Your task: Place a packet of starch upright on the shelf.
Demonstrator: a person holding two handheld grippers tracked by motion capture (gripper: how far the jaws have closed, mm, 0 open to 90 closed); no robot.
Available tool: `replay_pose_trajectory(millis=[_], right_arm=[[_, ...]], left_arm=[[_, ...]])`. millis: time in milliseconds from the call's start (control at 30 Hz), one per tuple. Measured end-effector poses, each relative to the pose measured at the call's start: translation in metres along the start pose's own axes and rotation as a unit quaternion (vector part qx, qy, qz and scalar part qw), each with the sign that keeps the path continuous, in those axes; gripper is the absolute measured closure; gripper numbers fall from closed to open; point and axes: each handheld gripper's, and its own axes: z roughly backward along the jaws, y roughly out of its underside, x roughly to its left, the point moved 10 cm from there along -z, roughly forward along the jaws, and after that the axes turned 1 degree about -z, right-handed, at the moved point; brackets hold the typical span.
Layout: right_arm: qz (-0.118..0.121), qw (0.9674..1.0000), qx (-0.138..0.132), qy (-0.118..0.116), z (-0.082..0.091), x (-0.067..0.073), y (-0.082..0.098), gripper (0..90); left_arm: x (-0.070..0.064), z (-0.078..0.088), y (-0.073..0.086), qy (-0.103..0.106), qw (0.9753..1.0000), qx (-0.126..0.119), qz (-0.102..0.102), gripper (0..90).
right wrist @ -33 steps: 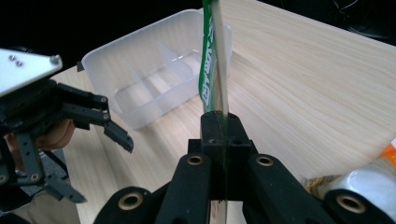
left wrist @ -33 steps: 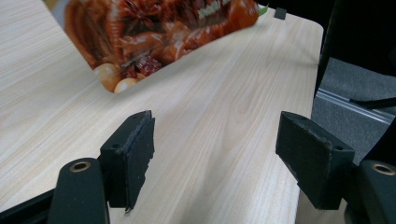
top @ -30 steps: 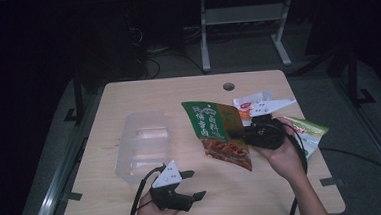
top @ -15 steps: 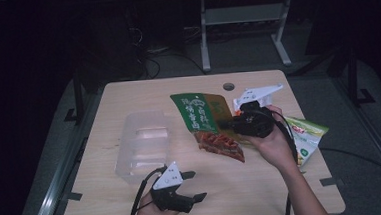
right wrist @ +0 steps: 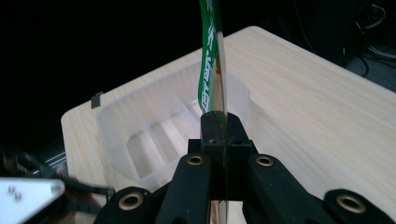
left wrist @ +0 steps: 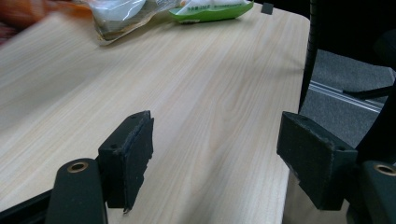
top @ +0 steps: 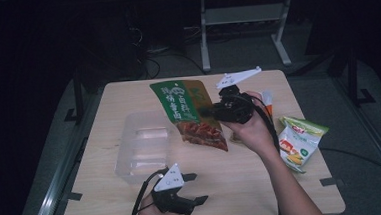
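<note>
high view: right hand-held gripper clamped on green snack bag, carried up and leftward since a second ago, toward clear bin; likely drop-in next.
left gripper view: left hand-held gripper apart, empty, over desk.
right gripper view: bag edge-on between its jaws, bin beyond.

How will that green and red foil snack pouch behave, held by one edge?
The green and red foil snack pouch probably stays fairly stiff: it stands flat off the right gripper, barely sagging. Likely light, since a thin edge pinch carries it. Its glossy film may slip.
</note>
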Motion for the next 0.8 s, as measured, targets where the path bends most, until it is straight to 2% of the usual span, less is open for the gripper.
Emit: replay_pose_trajectory(millis=[100,300,567,600,667,767,800], right_arm=[[0.009,1.0000,-0.001,0.002,-0.010,0.002,-0.012,90.0],[0.009,0.9999,-0.003,-0.006,-0.025,0.006,-0.029,90.0],[0.011,0.9998,-0.001,-0.014,-0.062,0.007,-0.055,90.0],[0.011,0.9998,-0.001,-0.014,-0.062,0.007,-0.055,90.0],[0.012,0.9998,0.000,-0.018,-0.076,0.008,-0.061,90.0],[0.014,0.9997,-0.001,-0.022,-0.085,0.008,-0.064,90.0],[0.014,0.9996,0.001,-0.025,-0.093,0.009,-0.067,90.0]], left_arm=[[0.000,0.002,-0.002,0.001,1.0000,0.003,-0.002,26.5],[-0.001,0.007,0.001,-0.003,1.0000,0.008,-0.005,26.4],[-0.003,0.004,0.006,0.001,1.0000,0.006,0.002,25.7],[-0.002,0.004,0.006,0.002,1.0000,0.006,-0.002,25.7],[-0.001,0.004,0.007,0.000,1.0000,0.007,-0.004,25.6],[-0.001,0.004,0.007,-0.001,1.0000,0.005,-0.005,25.5],[-0.002,0.005,0.007,0.002,1.0000,0.005,-0.002,25.5]])
